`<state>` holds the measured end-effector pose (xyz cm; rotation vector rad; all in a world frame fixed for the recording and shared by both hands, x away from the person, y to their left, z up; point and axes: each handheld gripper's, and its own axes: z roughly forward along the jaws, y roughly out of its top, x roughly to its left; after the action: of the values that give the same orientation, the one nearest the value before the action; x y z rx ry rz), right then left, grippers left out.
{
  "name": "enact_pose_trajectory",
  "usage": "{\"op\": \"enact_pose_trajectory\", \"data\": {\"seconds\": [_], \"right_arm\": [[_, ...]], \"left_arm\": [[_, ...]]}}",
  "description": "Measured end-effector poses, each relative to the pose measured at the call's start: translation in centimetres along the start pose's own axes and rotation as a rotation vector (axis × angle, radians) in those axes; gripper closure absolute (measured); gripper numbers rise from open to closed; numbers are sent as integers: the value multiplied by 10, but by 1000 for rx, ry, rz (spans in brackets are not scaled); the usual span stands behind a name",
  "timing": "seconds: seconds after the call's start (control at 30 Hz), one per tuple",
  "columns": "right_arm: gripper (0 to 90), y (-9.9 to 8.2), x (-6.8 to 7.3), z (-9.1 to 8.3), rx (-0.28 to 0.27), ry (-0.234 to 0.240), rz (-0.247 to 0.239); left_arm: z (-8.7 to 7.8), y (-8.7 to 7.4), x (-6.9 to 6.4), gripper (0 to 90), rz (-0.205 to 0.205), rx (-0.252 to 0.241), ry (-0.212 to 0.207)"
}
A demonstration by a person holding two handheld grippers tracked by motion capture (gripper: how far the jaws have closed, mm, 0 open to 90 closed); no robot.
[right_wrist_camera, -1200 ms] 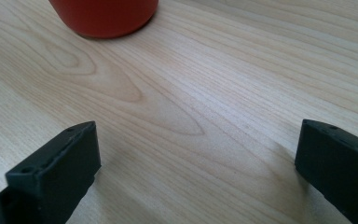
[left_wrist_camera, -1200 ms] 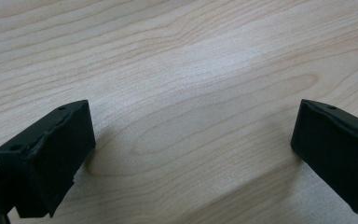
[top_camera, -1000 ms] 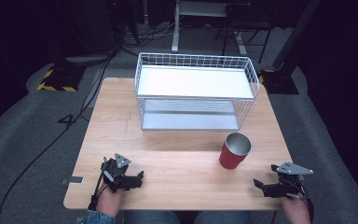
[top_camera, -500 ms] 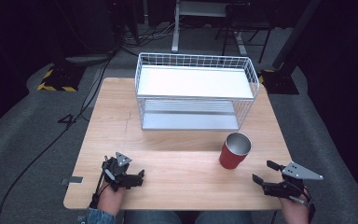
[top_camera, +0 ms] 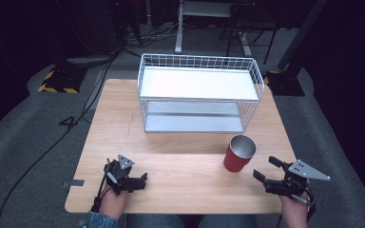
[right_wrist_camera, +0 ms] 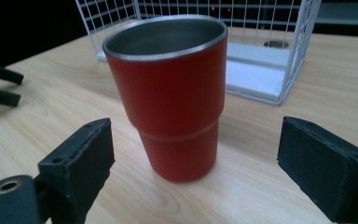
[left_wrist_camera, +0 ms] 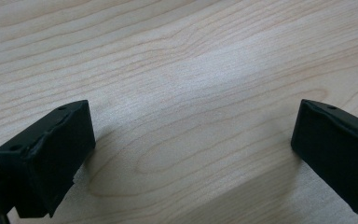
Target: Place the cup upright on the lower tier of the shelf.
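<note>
At the near edge of the wooden table [top_camera: 180,137], the person's two hands come in from below, each holding a gripper. The left gripper [top_camera: 132,181] sits low over the near-left part of the tabletop, its jaws spread wide with nothing between them — in the left gripper view they frame only bare wood grain [left_wrist_camera: 186,93]. The right gripper [top_camera: 266,172] is at the near-right corner, a grey three-cornered plate [top_camera: 308,170] on top, and its jaws are likewise released and wide apart.

Just beyond the right gripper stands a red cup [top_camera: 239,153], upright on the table with a bare metal rim and inside. In the right gripper view the cup [right_wrist_camera: 172,93] stands ahead of the parted jaws, in line with the gap between them, and neither jaw touches it.

Farther back, across the middle of the table, is a white wire basket [top_camera: 199,92] — an open-topped frame with a white panel as an upper shelf and a second white surface below it. The cup stands apart from the basket's front right corner. Beyond the table's far edge lie dark floor and cables [top_camera: 100,76].
</note>
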<state>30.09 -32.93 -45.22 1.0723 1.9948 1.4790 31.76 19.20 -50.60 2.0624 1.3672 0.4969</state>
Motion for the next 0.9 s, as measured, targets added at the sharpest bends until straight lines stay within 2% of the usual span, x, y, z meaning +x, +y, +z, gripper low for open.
{"op": "enact_pose_trajectory", "data": {"seconds": [0.13,0.4,0.57,0.67,0.73,0.83,0.9], "right_arm": [[110,4,2,6,-28,-2,-10],[108,5,7,31,2,22,-18],[107,4,9,46,18,22,-16],[107,2,9,53,29,13,-31],[94,0,10,58,42,23,-29],[49,-1,13,63,31,25,-35],[59,-1,15,66,21,14,-15]], "left_arm": [[0,0,0,1,0,0,0],[0,0,0,1,0,0,0],[0,0,0,1,1,0,0],[0,0,0,1,0,0,0],[0,0,0,0,1,0,1],[0,0,0,1,1,0,0],[0,0,0,1,0,0,0]]}}
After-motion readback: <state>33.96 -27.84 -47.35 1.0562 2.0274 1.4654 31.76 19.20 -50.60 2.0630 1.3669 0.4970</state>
